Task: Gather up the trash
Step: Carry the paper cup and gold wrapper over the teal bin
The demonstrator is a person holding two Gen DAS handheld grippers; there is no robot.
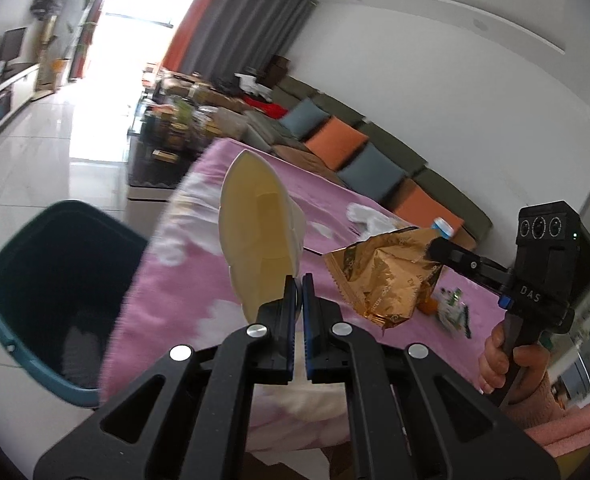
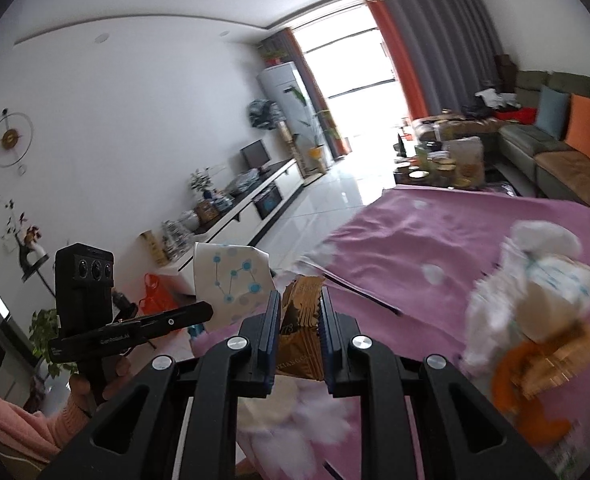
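A: Which surfaces look glossy?
B: The crinkled gold foil wrapper (image 1: pixel 383 276) and the smooth teal plastic bin (image 1: pixel 51 292).
A: And matt?
B: The pink fuzzy cloth (image 1: pixel 199 280); the paper cup (image 1: pixel 259 232).

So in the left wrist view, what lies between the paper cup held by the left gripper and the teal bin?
Only the pink cloth's edge and a bit of white floor separate the paper cup in the left gripper from the teal bin; no other trash there.

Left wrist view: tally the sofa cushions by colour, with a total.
blue cushions: 2
orange cushions: 2
Total: 4
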